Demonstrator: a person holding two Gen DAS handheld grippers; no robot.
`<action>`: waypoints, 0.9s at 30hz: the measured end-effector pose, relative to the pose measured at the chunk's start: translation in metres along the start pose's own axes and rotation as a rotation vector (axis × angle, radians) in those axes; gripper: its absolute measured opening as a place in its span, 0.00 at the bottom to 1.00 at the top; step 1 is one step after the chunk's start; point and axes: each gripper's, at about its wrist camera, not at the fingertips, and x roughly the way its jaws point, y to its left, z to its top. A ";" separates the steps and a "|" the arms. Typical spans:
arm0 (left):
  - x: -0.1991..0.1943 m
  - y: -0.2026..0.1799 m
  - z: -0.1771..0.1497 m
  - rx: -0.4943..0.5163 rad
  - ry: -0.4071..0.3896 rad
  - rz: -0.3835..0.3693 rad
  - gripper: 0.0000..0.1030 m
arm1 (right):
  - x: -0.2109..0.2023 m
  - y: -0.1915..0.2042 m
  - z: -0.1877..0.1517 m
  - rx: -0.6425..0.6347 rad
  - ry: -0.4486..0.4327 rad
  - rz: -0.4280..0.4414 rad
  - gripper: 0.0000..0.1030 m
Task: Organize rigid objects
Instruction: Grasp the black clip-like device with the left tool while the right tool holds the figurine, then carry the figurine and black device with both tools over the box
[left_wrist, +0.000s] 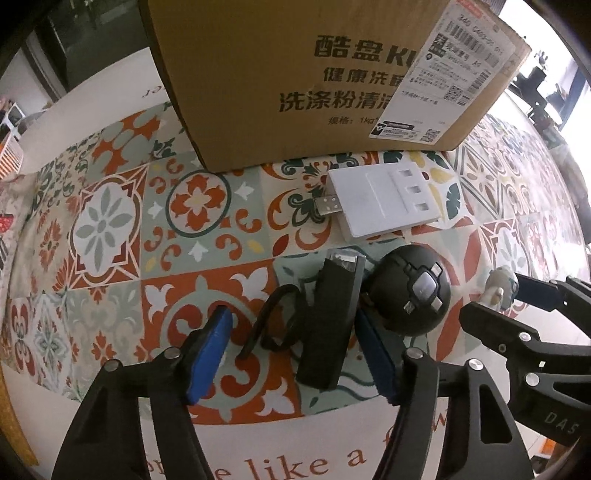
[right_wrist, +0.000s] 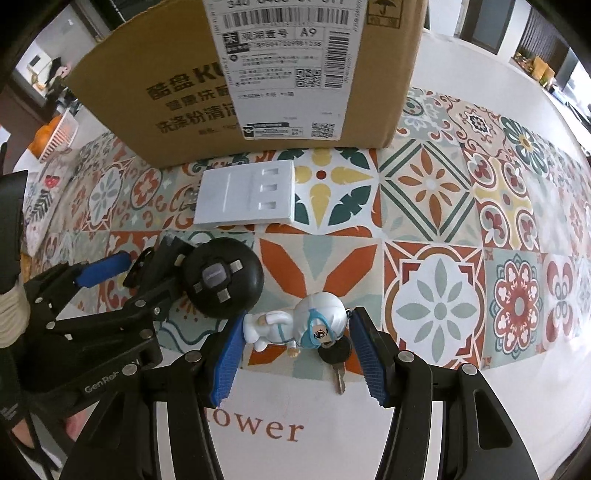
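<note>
The left claw (left_wrist: 293, 347) stands with its blue pads spread wide, one on each side of a black rectangular device (left_wrist: 328, 325) that lies flat on the patterned table (left_wrist: 110, 229); neither pad touches it, the right pad just beside its edge and the left pad well apart, with a black looped strap (left_wrist: 273, 321) lying in the gap between. Just right of the device sits a round black gadget (left_wrist: 410, 291) with a silver cross-shaped top, touching or nearly touching it. The right claw (right_wrist: 295, 350) is likewise spread apart, straddling a small white figurine (right_wrist: 295, 325) that lies on its side; a key (right_wrist: 336, 358) is fastened at the figurine's head end, its blade pointing back over the table's plain white border. The left pad sits just beside the figurine's feet, the right pad near its head and the key's black bow. Beyond both claws a white USB hub (left_wrist: 384, 199) lies flat, its metal plug pointing left, just in front of a cardboard box (left_wrist: 295, 74) that walls off the far side. To the right of the figurine the tiled surface lies open out to the table's curved edge (right_wrist: 517, 92); to the left of the black device there is open tile too.
</note>
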 end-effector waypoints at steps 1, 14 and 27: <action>0.002 0.000 0.001 -0.006 0.004 -0.003 0.62 | 0.001 -0.001 0.000 0.002 0.002 0.002 0.55; -0.009 0.003 -0.021 -0.049 -0.026 -0.008 0.34 | -0.007 0.004 -0.003 -0.004 -0.006 0.028 0.55; -0.059 0.014 -0.061 -0.093 -0.096 0.015 0.34 | -0.030 0.011 -0.012 -0.026 -0.053 0.051 0.55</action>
